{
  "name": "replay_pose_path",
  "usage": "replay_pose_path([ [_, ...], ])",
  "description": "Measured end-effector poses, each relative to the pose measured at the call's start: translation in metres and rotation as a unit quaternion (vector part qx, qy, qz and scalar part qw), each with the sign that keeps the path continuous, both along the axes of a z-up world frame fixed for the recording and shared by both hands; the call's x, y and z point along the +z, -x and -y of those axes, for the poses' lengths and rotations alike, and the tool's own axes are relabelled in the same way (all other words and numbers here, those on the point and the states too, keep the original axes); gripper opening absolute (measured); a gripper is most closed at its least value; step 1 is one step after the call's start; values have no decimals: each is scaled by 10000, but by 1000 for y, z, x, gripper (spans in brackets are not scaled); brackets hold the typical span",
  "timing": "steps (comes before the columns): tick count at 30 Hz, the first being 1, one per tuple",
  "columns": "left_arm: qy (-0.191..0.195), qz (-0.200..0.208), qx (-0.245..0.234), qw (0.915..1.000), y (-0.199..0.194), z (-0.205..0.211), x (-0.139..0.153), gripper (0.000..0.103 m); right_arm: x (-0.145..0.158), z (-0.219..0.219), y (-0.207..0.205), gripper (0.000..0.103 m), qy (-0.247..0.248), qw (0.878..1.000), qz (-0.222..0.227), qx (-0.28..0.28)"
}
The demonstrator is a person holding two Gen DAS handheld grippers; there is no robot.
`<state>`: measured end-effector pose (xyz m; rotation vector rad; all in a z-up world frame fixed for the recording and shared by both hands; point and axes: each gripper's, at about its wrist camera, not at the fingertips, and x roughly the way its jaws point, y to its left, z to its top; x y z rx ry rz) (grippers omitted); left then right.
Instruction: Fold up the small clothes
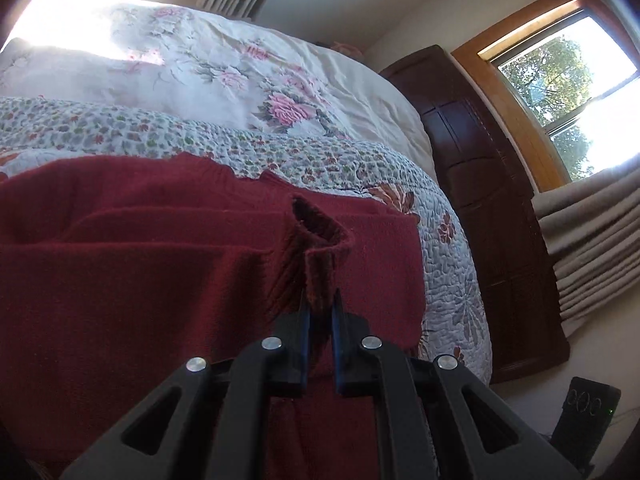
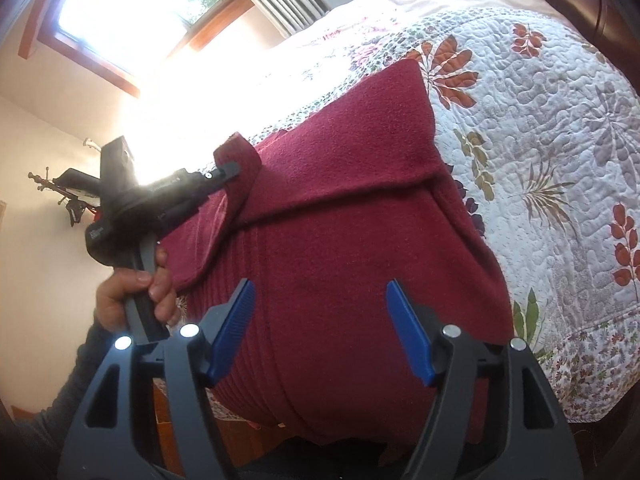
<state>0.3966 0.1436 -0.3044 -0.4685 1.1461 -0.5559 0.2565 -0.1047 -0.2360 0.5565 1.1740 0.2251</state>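
Observation:
A dark red knit sweater (image 1: 120, 248) lies partly folded on the quilted bed. My left gripper (image 1: 320, 300) is shut on its ribbed sleeve cuff (image 1: 320, 240), which stands up between the blue pads. The right wrist view shows the same sweater (image 2: 340, 220) spread across the bed's near edge, with one side folded over. There, my right gripper (image 2: 320, 292) hangs open just above the sweater's ribbed lower part, nothing between its fingers. At the left of that view, the left gripper (image 2: 228, 168) pinches the cuff, held by a hand (image 2: 136, 296).
A floral quilt (image 2: 540, 160) covers the bed, with a flowered duvet (image 1: 240, 72) heaped behind. A dark wooden headboard (image 1: 480, 200) stands to the right, beside a window (image 1: 568, 92) with grey curtains (image 1: 592, 248). A black device (image 1: 584, 416) sits on the floor.

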Motion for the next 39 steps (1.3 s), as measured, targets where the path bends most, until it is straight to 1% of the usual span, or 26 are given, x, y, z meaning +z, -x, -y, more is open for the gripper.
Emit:
replay_pose_path([
  [1,19,-17,-48,10000,2,2,0,21,-1,2,-8,74,-187,9998,-60,10],
  [2,49,-5,-73,10000,6,3,-1,28,-3,5,-16,75,-390,9992,-117,20],
  [3,73,19,-55,10000,10,2,-1,44,-6,7,-26,77,-600,9980,-182,30],
  [4,123,37,-2,9999,13,-2,1,54,-9,7,-37,77,-747,9969,-257,24],
  [6,268,1,137,9995,22,-15,1,58,-18,7,-63,78,-1177,9921,-433,102],
  [7,337,-45,222,9992,28,-23,1,61,-23,5,-78,77,-1405,9886,-504,181],
  [8,396,-88,330,9986,34,-33,1,62,-28,2,-92,76,-1633,9846,-569,278],
  [10,542,-149,581,9967,49,-55,2,63,-41,-7,-123,63,-1937,9772,-728,483],
  [13,740,-215,1068,9913,80,-90,2,65,-66,-20,-162,57,-2262,9662,-1040,668],
  [16,962,-290,1593,9821,120,-123,-2,66,-87,-31,-189,57,-2088,9665,-1262,792],
  [19,1225,-431,2160,9677,159,-153,-11,67,-96,-42,-200,57,-1999,9648,-1367,1029],
  [21,1343,-540,2514,9570,181,-169,-18,67,-99,-49,-204,56,-1831,9666,-1383,1137],
  [24,1398,-701,2908,9439,206,-188,-29,67,-101,-55,-207,56,-1841,9658,-1379,1202],
  [26,1370,-757,3072,9387,216,-194,-34,67,-102,-59,-211,52,-1888,9642,-1381,1247],
  [28,1333,-769,3159,9362,222,-196,-35,67,-102,-66,-215,27,-1908,9619,-1418,1351],
  [30,1300,-746,3200,9355,224,-195,-34,67,-97,-74,-218,14,-1888,9611,-1418,1433],
  [31,1297,-745,3223,9347,225,-194,-34,67,-93,-77,-220,12,-1860,9618,-1382,1456],
  [32,1306,-742,3237,9342,224,-192,-34,67,-87,-80,-222,12,-1857,9621,-1339,1481],
  [34,1300,-722,3233,9346,222,-186,-32,67,-69,-84,-225,10,-1844,9633,-1191,1545],
  [36,1298,-696,3202,9359,218,-180,-30,67,-46,-85,-227,8,-1784,9658,-959,1616],
  [39,1284,-689,3131,9385,212,-171,-29,67,-10,-74,-228,7,-1710,9696,-559,1661],
])
